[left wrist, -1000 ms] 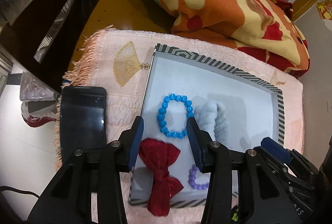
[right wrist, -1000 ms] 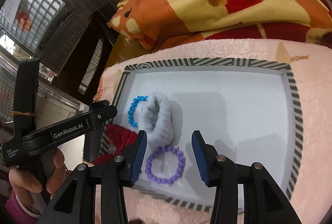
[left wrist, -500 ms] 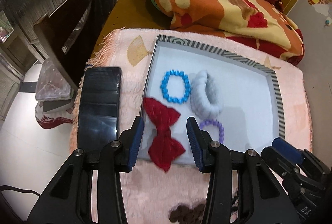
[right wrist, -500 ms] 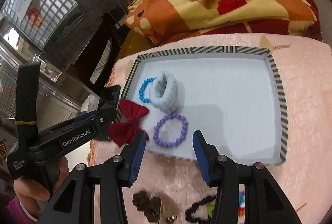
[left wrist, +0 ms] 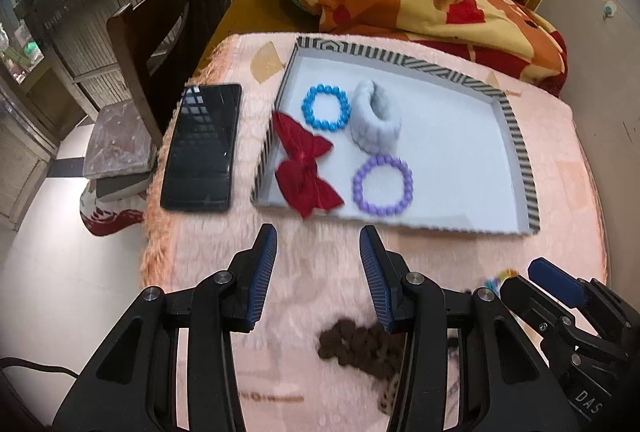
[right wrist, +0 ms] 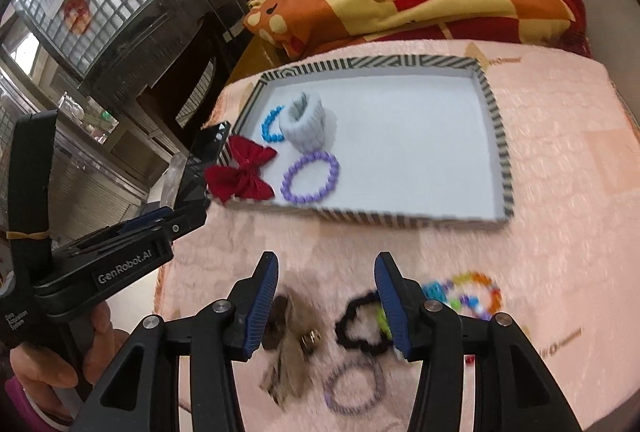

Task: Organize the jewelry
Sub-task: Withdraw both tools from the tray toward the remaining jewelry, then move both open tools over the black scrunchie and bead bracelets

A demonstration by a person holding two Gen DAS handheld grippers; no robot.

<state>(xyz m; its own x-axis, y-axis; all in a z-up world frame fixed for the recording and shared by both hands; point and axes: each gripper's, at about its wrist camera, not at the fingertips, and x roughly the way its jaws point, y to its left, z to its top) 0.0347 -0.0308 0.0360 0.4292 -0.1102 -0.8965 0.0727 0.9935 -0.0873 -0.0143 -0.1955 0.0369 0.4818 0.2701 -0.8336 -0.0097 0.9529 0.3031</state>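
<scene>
A white tray with a striped rim [left wrist: 516, 128] [right wrist: 494, 112] lies on a pink mat. In it are a blue bead bracelet [left wrist: 326, 108] [right wrist: 269, 126], a grey fluffy scrunchie [left wrist: 376, 120] [right wrist: 306, 120], a purple bead bracelet [left wrist: 382, 186] [right wrist: 310, 178] and a red bow [left wrist: 306, 172] [right wrist: 240, 174] that hangs over the near-left rim. My left gripper [left wrist: 318, 274] and my right gripper [right wrist: 326, 298] are both open and empty, above the mat in front of the tray. Loose on the mat near them lie a brown piece [left wrist: 360, 348] [right wrist: 286, 332], a black scrunchie [right wrist: 358, 324], a multicoloured bracelet [right wrist: 476, 294] and a lilac hair tie [right wrist: 354, 390].
A black phone [left wrist: 202, 148] lies on the mat left of the tray. An orange and yellow blanket [left wrist: 420, 0] [right wrist: 400, 0] is piled behind the tray. A dark wooden chair [left wrist: 152, 44] stands at the left. The mat's left edge drops to the floor.
Both grippers have pulled back and up from the tray, still open. The red bow stays in the tray. The loose pieces on the near mat have come into view.
</scene>
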